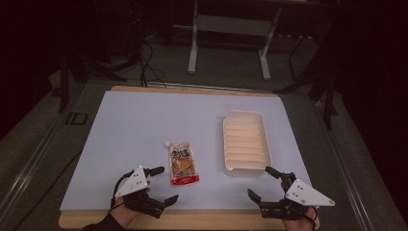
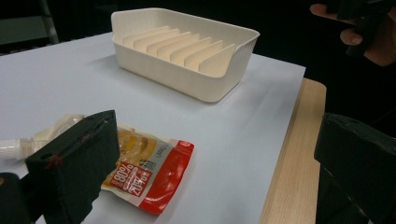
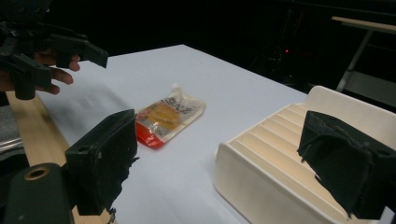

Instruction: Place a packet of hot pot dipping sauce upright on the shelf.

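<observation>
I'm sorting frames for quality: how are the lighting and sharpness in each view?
High view: the white table sheet is evenly lit, surroundings dark, corners vignetted. Left gripper view: the sauce pouch and ribbed tray are sharp, the near jaws soft. Right gripper view: background black, the left gripper slightly blurred and casting a faint shadow on the sheet.

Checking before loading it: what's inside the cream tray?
Inside the cream tray only its own upright divider ribs show, slots bare. The floor behind the near wall is hidden in the gripper views.
</observation>
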`<action>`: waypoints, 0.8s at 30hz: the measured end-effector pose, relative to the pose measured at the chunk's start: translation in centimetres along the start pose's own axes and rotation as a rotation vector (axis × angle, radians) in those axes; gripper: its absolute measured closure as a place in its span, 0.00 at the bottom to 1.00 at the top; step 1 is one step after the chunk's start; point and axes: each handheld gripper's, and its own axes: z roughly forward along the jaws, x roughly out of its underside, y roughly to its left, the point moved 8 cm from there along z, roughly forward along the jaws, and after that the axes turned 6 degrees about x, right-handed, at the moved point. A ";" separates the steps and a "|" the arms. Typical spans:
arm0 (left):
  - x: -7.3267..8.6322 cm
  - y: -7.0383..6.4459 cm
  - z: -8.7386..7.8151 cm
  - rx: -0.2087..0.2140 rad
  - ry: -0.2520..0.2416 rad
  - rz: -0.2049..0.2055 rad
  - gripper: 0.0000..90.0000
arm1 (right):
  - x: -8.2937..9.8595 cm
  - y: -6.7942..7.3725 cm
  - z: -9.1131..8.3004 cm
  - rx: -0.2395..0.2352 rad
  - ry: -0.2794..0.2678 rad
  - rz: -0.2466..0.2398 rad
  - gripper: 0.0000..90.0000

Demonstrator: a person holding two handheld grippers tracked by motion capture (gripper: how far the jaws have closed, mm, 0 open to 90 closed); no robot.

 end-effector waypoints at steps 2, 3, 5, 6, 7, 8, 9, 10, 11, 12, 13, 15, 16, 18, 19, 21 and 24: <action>0.0 -0.1 0.1 0.013 -0.002 -0.004 0.01 | 0.1 0.1 0.0 -0.003 0.011 -0.003 0.13; 0.0 -0.1 0.1 0.013 -0.002 -0.004 0.01 | 0.1 0.1 0.0 -0.007 0.016 -0.006 0.13; -0.1 -0.4 0.1 0.040 -0.016 -0.009 0.01 | 0.1 0.2 0.0 -0.008 0.023 -0.010 0.13; -0.1 -0.5 0.1 0.050 -0.017 -0.009 0.01 | 0.1 0.3 0.0 -0.013 0.024 -0.009 0.13; -0.1 -0.5 0.1 0.050 -0.017 -0.009 0.01 | 0.1 0.3 0.0 -0.013 0.024 -0.009 0.13; -0.1 -0.6 0.1 0.054 -0.008 0.000 0.01 | 0.1 0.4 0.0 -0.022 0.024 -0.009 0.13; 0.0 -0.6 0.1 0.056 0.003 0.008 0.01 | 0.2 0.5 0.0 -0.025 0.028 -0.015 0.13; 0.0 -0.7 0.2 0.058 0.004 0.013 0.01 | 0.2 0.6 0.1 -0.030 0.028 -0.019 0.13; 0.1 -0.7 0.2 0.059 0.011 0.023 0.01 | 0.2 0.7 0.1 -0.038 0.028 -0.014 0.13; 0.0 -0.8 0.3 0.061 0.008 0.032 0.01 | 0.2 0.7 0.0 -0.039 0.030 -0.010 0.13; 0.0 -0.9 0.4 0.061 0.012 0.037 0.01 | 0.2 0.7 0.0 -0.039 0.034 -0.009 0.13; 0.0 -1.1 0.5 0.073 0.013 0.036 0.01 | 0.3 0.7 0.0 -0.049 0.034 0.002 0.13; 0.0 -1.2 0.5 0.077 0.011 0.044 0.01 | 0.2 0.7 0.0 -0.051 0.031 0.010 0.13; -0.1 -1.4 0.6 0.085 0.021 0.033 0.01 | 0.2 0.7 0.1 -0.047 0.031 0.012 0.12; -0.1 -1.5 0.6 0.091 0.023 0.022 0.02 | 0.1 0.7 0.1 -0.043 0.026 0.015 0.12; -0.1 -1.7 0.7 0.092 0.048 0.026 0.03 | -0.2 0.9 0.1 -0.059 0.009 0.025 0.12; 0.0 -2.0 1.1 0.120 0.101 -0.024 0.03 | -0.3 1.0 0.3 -0.053 0.011 0.019 0.12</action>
